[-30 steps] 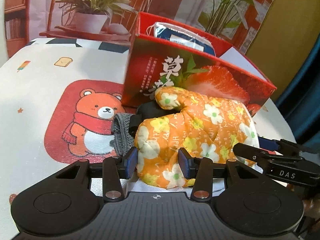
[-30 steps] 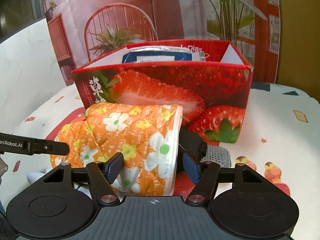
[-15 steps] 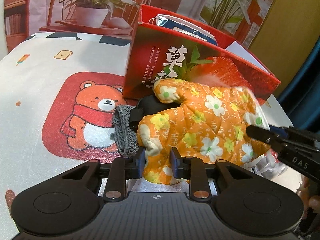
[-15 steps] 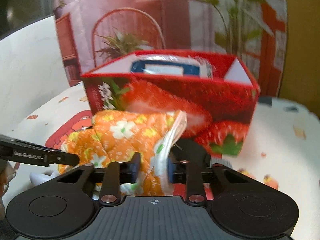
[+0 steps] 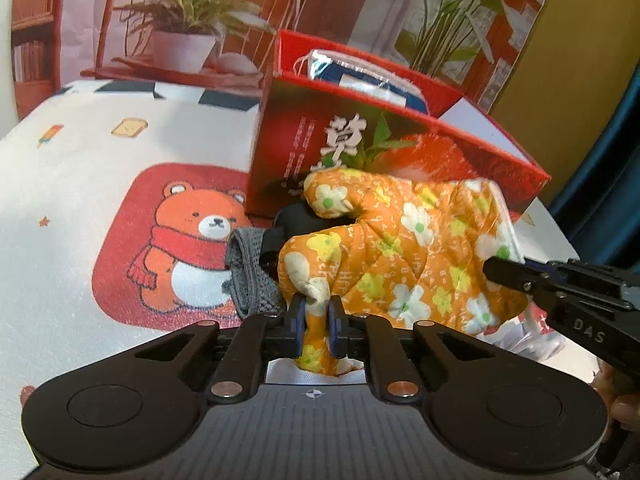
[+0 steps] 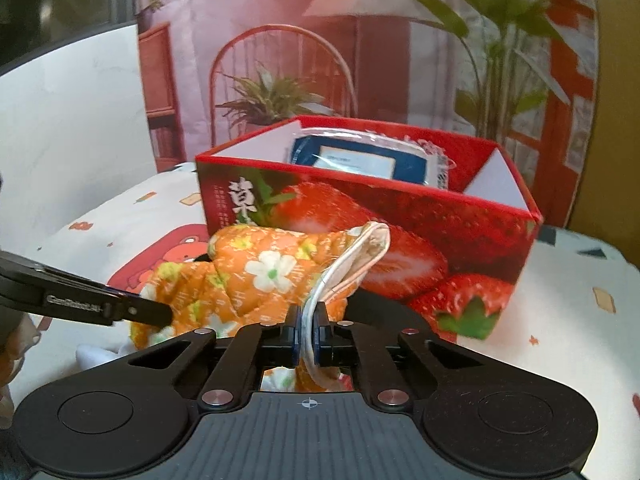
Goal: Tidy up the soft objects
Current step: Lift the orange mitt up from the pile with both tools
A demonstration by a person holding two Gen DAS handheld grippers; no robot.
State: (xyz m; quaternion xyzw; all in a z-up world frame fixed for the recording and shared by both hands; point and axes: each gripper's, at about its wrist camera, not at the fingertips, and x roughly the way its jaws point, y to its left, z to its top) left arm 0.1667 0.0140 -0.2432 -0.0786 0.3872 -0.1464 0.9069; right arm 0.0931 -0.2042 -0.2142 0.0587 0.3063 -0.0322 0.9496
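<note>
Oven mitt, left wrist view: the orange flowered oven mitt point(image 5: 404, 256) hangs in front of the strawberry box point(image 5: 384, 160), its thumb pointing up toward the box's printed side.
My left claw: my left claw point(image 5: 317, 322) is clenched on the mitt's fingertip end, the quilted cloth squeezed between both pads.
My right claw, seen from here: it point(image 5: 516, 276) comes in from the right and meets the mitt's cuff side.
Under the mitt: a grey mesh cloth point(image 5: 248, 276) and a black soft item point(image 5: 292, 222) lie on the surface point(image 5: 80, 184), just beside the red bear print point(image 5: 188, 244).
Inside the box: a blue packaged item point(image 5: 360, 80) stands above the rim.

Oven mitt, right wrist view: the mitt point(image 6: 260, 276) sits between me and the strawberry box point(image 6: 400, 216), its white-edged cuff point(image 6: 352, 264) turned toward the camera.
My right claw: my right claw point(image 6: 307, 330) is clamped on the cuff's white binding, which runs down between the pads.
My left claw, seen from here: its black finger point(image 6: 100, 304) reaches the mitt's far end from the left.
Box contents: the blue package point(image 6: 360, 158) lies inside.
</note>
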